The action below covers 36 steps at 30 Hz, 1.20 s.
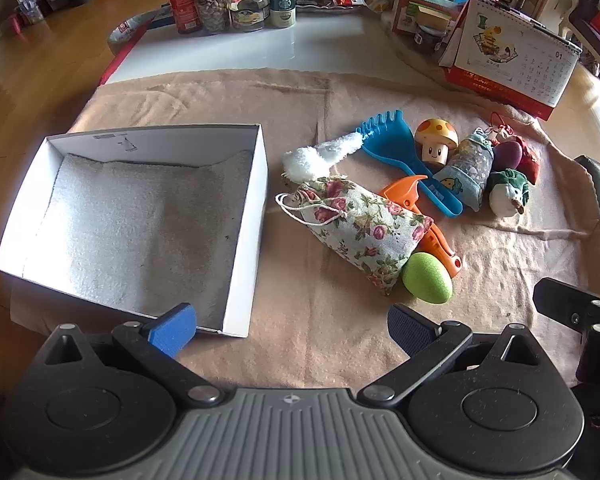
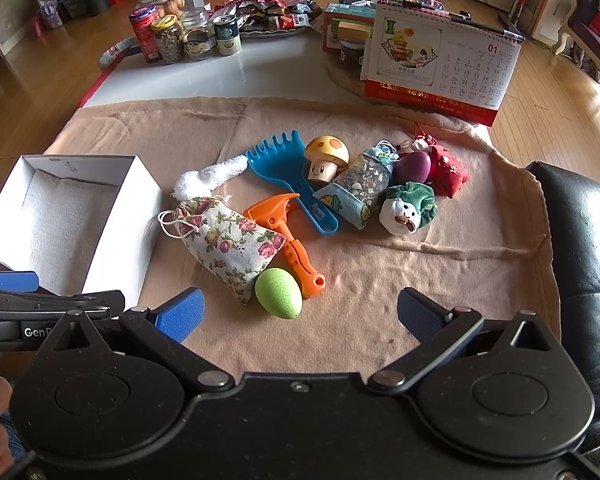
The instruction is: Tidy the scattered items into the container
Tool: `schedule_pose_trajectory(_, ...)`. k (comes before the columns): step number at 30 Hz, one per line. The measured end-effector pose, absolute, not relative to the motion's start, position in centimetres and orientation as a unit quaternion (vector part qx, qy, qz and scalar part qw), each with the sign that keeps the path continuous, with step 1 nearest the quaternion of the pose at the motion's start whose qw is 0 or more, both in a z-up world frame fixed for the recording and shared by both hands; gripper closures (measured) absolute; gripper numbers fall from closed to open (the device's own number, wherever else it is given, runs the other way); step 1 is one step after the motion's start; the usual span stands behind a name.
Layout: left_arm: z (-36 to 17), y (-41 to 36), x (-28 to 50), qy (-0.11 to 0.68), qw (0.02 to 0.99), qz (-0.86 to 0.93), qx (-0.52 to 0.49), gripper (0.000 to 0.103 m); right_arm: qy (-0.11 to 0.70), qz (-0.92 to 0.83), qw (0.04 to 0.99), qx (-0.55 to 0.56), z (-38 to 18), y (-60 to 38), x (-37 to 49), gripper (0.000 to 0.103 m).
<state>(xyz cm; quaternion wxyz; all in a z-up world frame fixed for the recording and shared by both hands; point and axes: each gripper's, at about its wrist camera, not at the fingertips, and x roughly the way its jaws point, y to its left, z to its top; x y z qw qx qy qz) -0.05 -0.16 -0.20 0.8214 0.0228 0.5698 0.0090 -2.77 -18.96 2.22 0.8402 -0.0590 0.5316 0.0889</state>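
White and towel-lined, the open cardboard box (image 1: 244,216) sits empty at nine o'clock; your left gripper (image 1: 292,326) and right gripper (image 2: 300,312) hover spread wide, nothing held, every scattered toy, from green egg (image 2: 278,293) to floral pouch (image 2: 230,242), waiting at two o'clock.

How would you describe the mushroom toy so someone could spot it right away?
Start at the white box on the tan towel, then look to the pile of toys beside it. At the pile's far side, between the blue rake and a patterned pouch, stands the mushroom toy. It alone has a yellow cap with orange spots and a small face.
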Motion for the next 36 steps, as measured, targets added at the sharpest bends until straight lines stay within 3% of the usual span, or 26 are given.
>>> schedule_pose_trajectory(36, -0.47, -0.14, -0.19, 0.572, 0.82, 0.005, 0.026, 0.001, 0.533, 0.096, 0.838, -0.064, 2.0, -19.02, -3.1, 0.003)
